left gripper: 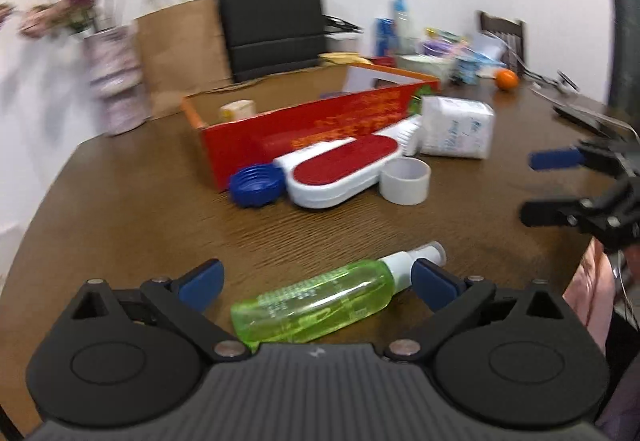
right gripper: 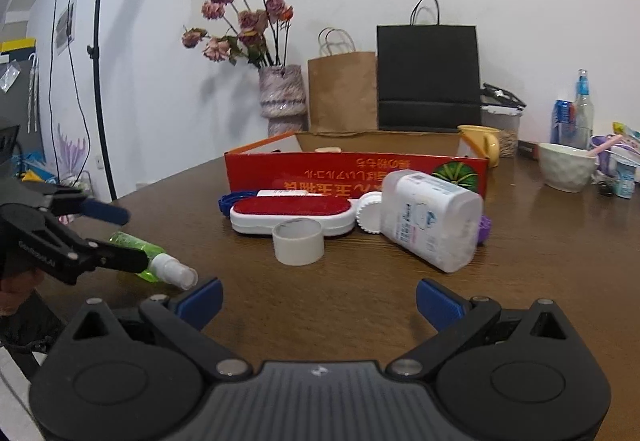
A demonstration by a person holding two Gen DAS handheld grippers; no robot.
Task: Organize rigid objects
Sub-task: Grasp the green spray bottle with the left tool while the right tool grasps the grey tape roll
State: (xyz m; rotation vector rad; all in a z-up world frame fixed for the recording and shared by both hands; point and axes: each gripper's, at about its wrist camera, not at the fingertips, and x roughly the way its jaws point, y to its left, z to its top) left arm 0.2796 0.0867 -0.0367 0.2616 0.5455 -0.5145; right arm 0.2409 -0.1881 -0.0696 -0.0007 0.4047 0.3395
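Brown wood-grain table (right gripper: 540, 265) fills the room's foreground, set against a plain white wall. Along its far edge stand a vase of dried pink flowers (right gripper: 280, 97), a brown paper bag (right gripper: 342, 93) and a black paper bag (right gripper: 428, 77). An open red cardboard box (right gripper: 356, 173) sits in the middle of the table. Just in front of it lie a red-faced lint brush in a white holder (right gripper: 292, 215), a white tape roll (right gripper: 298, 243) touching the brush's near side, a blue ridged lid (left gripper: 256, 185) at the brush's left end, and a tilted white plastic bottle (right gripper: 430, 219) to the right. A green spray bottle (left gripper: 316, 305) lies on its side near the table's left front edge. The left gripper (left gripper: 316, 283) hangs over it with its blue-tipped fingers spread wide, one on each side of the bottle, not clamped on it; whether a pad touches the nozzle is unclear. The right gripper (right gripper: 320, 299) hovers low over bare table near the front, its fingers also wide apart and holding nothing. A white bowl (right gripper: 566, 169) and assorted clutter sit at the far right.
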